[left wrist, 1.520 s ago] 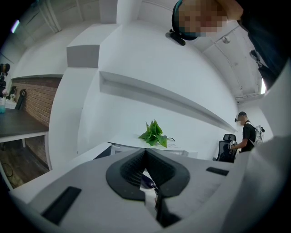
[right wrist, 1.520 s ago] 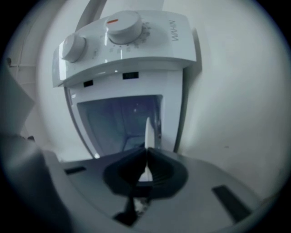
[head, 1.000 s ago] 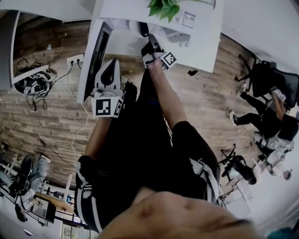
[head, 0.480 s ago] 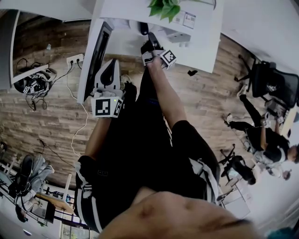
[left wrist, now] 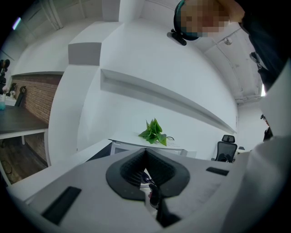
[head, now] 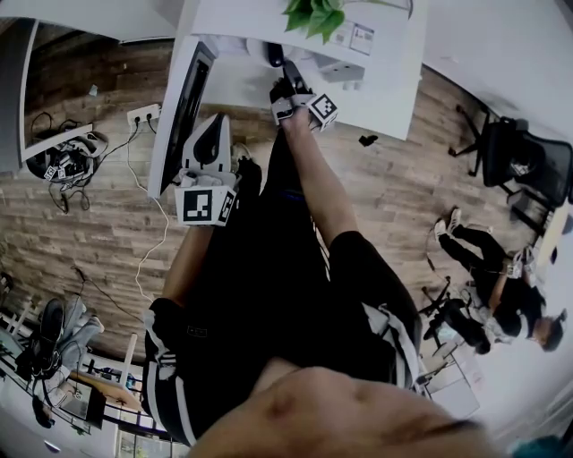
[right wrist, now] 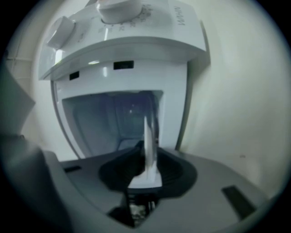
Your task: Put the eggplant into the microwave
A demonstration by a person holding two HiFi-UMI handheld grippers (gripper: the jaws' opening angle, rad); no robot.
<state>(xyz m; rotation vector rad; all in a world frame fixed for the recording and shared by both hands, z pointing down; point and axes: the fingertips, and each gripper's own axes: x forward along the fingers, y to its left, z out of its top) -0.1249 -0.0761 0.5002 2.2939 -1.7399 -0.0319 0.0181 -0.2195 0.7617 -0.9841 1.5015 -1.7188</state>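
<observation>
The white microwave [right wrist: 122,73] fills the right gripper view, its dials at the top and its bluish cavity [right wrist: 109,123] open in front. My right gripper [right wrist: 148,157] has just been opening and now stands open. A thin white strip [right wrist: 148,136] rises between its jaws, and I cannot tell what it is. In the head view the right gripper [head: 282,72] reaches onto the white counter [head: 385,80]. My left gripper [head: 213,125] hangs lower beside a dark panel [head: 183,107]. Its jaws [left wrist: 145,157] look shut and empty. I cannot make out the eggplant for sure.
A green plant [head: 313,13] stands at the back of the counter. Cables and a power strip [head: 143,114] lie on the wooden floor at left. Office chairs [head: 510,152] and a seated person [head: 501,295] are at right.
In the head view the right gripper's fingers have spread a little at the microwave. Both hands kept their place. The person at the right edge has shifted lower.
</observation>
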